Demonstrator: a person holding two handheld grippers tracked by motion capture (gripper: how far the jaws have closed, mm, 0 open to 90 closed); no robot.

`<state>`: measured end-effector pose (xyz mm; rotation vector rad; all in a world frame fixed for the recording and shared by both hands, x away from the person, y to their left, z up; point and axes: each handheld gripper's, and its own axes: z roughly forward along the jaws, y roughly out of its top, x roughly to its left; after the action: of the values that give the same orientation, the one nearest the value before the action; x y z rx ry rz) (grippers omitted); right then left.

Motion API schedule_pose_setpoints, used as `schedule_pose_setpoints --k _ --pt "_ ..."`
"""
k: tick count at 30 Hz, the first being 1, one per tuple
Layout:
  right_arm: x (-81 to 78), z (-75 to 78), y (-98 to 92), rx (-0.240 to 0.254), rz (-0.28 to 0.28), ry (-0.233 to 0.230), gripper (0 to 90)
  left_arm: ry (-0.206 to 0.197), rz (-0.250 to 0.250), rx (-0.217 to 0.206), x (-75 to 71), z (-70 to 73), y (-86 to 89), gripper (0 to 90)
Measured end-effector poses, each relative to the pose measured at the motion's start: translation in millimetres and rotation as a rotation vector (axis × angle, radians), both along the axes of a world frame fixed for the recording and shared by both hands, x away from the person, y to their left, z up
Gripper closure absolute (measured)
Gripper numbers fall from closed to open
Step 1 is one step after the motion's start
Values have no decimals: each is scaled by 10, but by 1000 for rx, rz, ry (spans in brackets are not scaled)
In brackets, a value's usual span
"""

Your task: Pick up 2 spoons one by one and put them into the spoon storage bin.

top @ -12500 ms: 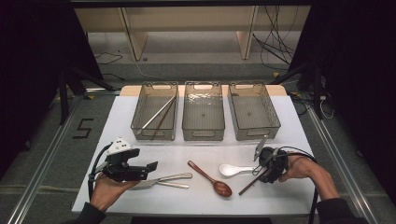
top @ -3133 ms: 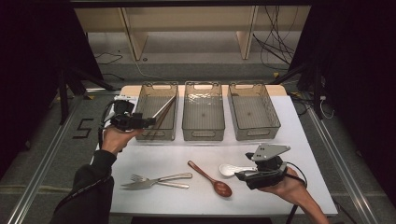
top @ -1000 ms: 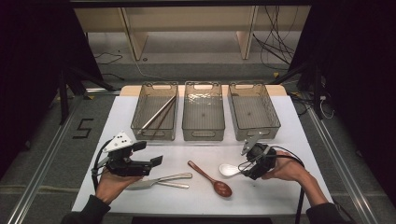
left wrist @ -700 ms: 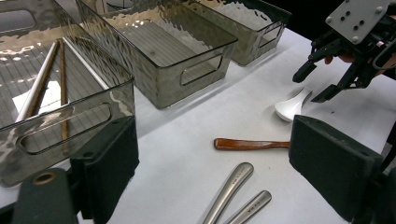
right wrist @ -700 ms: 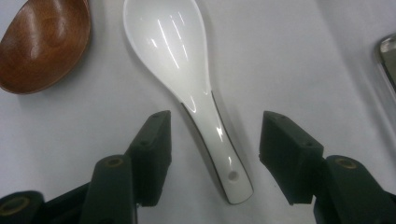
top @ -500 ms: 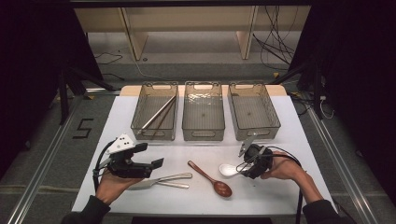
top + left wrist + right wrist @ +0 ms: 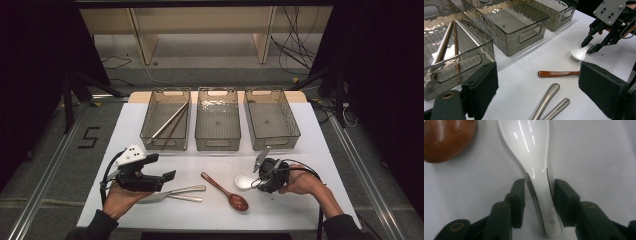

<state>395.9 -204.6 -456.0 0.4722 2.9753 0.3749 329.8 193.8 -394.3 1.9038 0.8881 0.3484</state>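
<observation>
A white ceramic spoon [image 7: 245, 181] lies on the white table, right of centre. My right gripper [image 7: 259, 178] is low over its handle. In the right gripper view the handle [image 7: 541, 202] runs between the two pads with a thin gap on each side. The jaws have just been closing around it, so the right gripper [image 7: 539, 183] is still open. My left gripper [image 7: 162, 167] hovers at the front left with its jaws wide apart over two metal utensils [image 7: 175, 192]. A brown wooden spoon [image 7: 225, 191] lies between the hands.
Three clear grey bins stand in a row at the back: left [image 7: 150, 142], middle [image 7: 217, 146], right [image 7: 274, 145]. The left one holds a metal and a wooden chopstick [image 7: 170, 122]. The person's right hand [image 7: 300, 182] rests near the table's front right.
The right gripper's jaws have narrowed around the white spoon's handle over the last second. The left hand, at the left bin three seconds ago, came back to the front left and now holds still.
</observation>
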Motion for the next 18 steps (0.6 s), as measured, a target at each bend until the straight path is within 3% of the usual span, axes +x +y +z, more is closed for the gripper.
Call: schedule_pose_setpoints --k 5,8,10,18 --pt "-37 8 29 -13 43 9 744 -4 1 -4 -3 3 5 153" --pt "-67 16 47 -22 39 3 754 -6 3 -3 -4 5 10 154" --pt "-74 16 45 -27 66 -10 757 -5 4 -3 -7 3 7 155" --pt "-82 38 30 -8 72 -18 761 -10 8 3 -14 1 9 155"
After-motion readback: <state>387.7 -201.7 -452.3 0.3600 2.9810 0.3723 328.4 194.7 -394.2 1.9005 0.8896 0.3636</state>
